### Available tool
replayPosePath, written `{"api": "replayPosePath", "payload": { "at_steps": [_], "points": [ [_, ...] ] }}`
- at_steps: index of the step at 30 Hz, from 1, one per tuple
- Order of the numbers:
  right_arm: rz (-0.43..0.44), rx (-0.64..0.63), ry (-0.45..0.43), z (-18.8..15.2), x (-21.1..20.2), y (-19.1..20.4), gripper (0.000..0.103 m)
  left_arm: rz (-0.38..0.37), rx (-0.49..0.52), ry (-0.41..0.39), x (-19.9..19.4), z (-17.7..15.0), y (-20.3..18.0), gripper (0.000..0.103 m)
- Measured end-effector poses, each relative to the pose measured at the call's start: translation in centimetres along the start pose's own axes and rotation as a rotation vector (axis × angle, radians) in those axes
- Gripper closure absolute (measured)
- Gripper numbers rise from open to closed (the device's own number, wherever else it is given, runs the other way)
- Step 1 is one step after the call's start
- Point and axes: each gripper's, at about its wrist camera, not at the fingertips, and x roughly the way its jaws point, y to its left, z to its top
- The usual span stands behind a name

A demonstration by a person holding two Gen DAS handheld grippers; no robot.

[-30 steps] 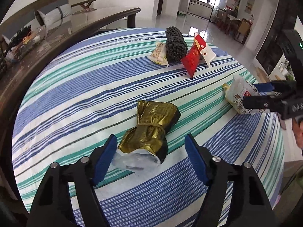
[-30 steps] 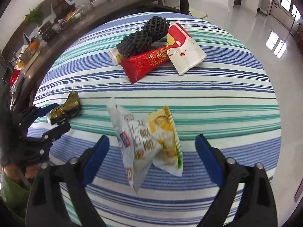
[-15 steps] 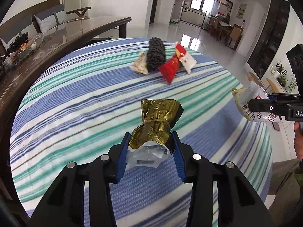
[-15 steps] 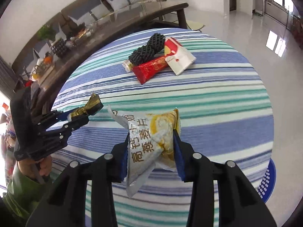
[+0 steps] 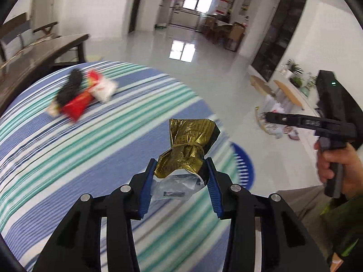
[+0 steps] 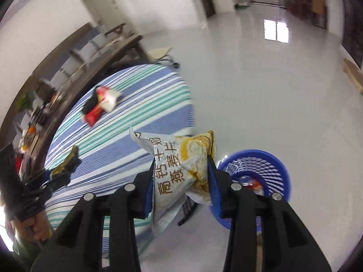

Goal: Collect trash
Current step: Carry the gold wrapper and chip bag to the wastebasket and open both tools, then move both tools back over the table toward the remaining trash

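Observation:
My left gripper is shut on a crumpled gold wrapper and holds it in the air over the striped table's right side. My right gripper is shut on a white and yellow snack bag, held off the table beside a blue trash basket on the floor. The basket's rim shows past the table edge in the left wrist view. The right gripper with its bag also shows there, and the left gripper in the right wrist view.
A red wrapper, a white packet and a black mesh item lie together at the far side of the striped tablecloth. A dark wooden table stands behind. The glossy floor spreads to the right.
Both grippers closed on their items, lifted them off the table and swung right toward the blue basket. The remaining trash pile has not moved.

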Motion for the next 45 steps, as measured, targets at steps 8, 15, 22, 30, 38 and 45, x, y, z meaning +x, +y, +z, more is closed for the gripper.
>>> {"api": "replayPosePath", "payload": {
  "at_steps": [8,15,22,30,38,45],
  "points": [
    [-0.068,0.145,-0.001,-0.9,1.9,-7.3,0.064,-0.097,0.047,0.093,8.4,2.1,-10.8,0.06],
    [-0.071,0.246,0.011,-0.9,4.1,-11.8,0.064,-0.084,0.014,0.174,16.7,1.5,-14.5,0.06],
    [-0.034,0.324,0.031,-1.0,6.1,-14.9,0.063,-0.031,0.037,0.217,22.3,1.1,-16.1,0.059],
    [-0.015,0.358,-0.025,-0.6,5.3,-17.0,0.032,0.001,0.041,0.262,27.2,0.0,-16.2,0.028],
    [-0.143,0.278,-0.164,-0.4,1.7,-15.2,0.015,-0.116,0.025,0.195,19.1,0.4,-15.3,0.018],
    [-0.159,0.061,-0.256,-1.2,0.9,-7.2,0.012,0.048,0.056,0.024,8.2,-0.2,-10.2,0.007]
  ]
}}
